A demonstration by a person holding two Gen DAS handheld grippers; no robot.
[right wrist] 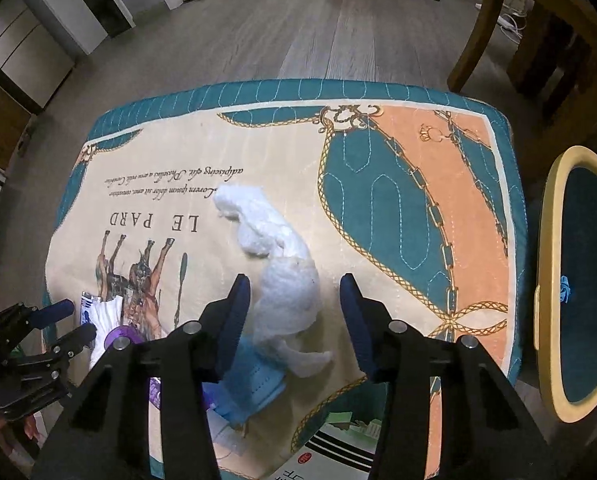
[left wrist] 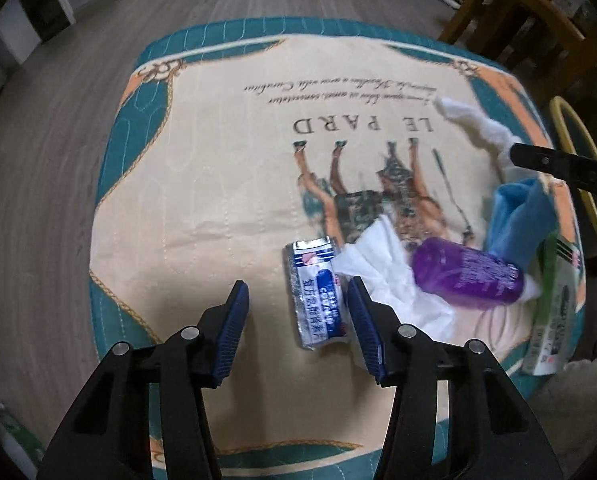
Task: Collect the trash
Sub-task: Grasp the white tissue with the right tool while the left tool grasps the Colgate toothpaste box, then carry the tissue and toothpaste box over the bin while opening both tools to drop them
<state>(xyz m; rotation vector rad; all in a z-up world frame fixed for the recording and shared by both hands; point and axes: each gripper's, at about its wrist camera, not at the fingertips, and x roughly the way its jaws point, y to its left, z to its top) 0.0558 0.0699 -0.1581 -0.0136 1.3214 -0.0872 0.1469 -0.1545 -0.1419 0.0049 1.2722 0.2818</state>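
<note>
Trash lies on a printed table mat (left wrist: 218,168). My left gripper (left wrist: 298,300) is open just above the mat, with a silver-blue foil packet (left wrist: 316,292) between its fingers, near the right one. Beside it lie a crumpled white tissue (left wrist: 382,276), a purple bottle (left wrist: 466,272), a blue face mask (left wrist: 518,216) and a green-white package (left wrist: 554,304). My right gripper (right wrist: 294,308) is open around a white cotton wad (right wrist: 282,272). The mask (right wrist: 254,380) lies under its left finger. The left gripper (right wrist: 66,320) shows at the left edge.
A teal bin with a yellow rim (right wrist: 578,280) stands to the right of the table, with a small blue scrap inside. A wooden chair (right wrist: 538,40) stands at the back right. Wooden floor lies beyond the mat's far edge (right wrist: 298,88).
</note>
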